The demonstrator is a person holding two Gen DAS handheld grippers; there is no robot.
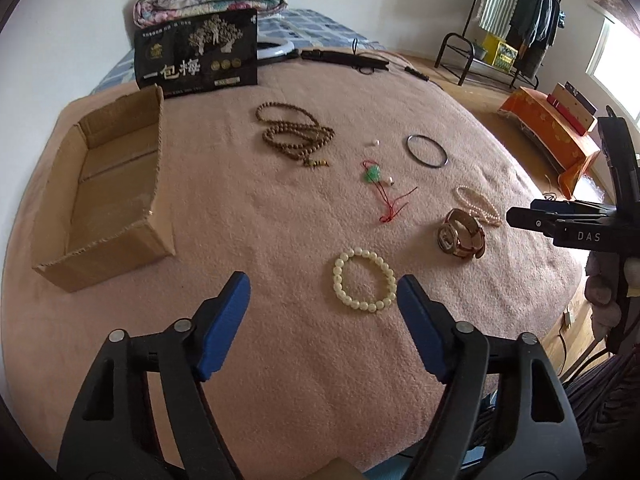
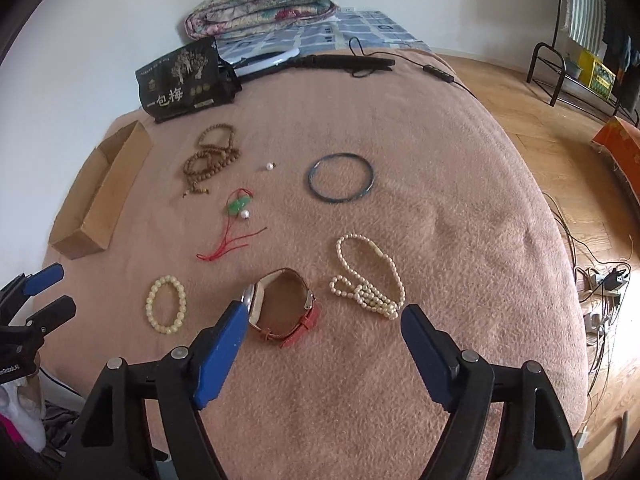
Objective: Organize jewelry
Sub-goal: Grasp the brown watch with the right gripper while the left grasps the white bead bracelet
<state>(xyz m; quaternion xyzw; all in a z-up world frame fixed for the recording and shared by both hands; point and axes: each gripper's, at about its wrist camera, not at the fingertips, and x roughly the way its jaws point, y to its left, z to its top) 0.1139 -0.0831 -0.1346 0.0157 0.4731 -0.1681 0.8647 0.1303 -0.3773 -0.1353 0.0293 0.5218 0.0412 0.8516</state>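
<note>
You held the left gripper (image 1: 323, 300) and right gripper (image 2: 324, 322) wide open and empty above the pink blanket-covered bed (image 1: 280, 360). No piece was yet boxed. The cream beaded bracelet (image 1: 363, 280) lay nearest, calling for a descent, then transfer to the open cardboard box (image 1: 156, 236).

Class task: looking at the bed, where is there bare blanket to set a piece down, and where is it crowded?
Bare: the strip between the cardboard box and the wooden beads, and the near blanket before both grippers. Crowded: watch, pearl necklace, cream bracelet.

soft daylight from the window (image 1: 614, 52) (edges heavily fisheye-warped).
</note>
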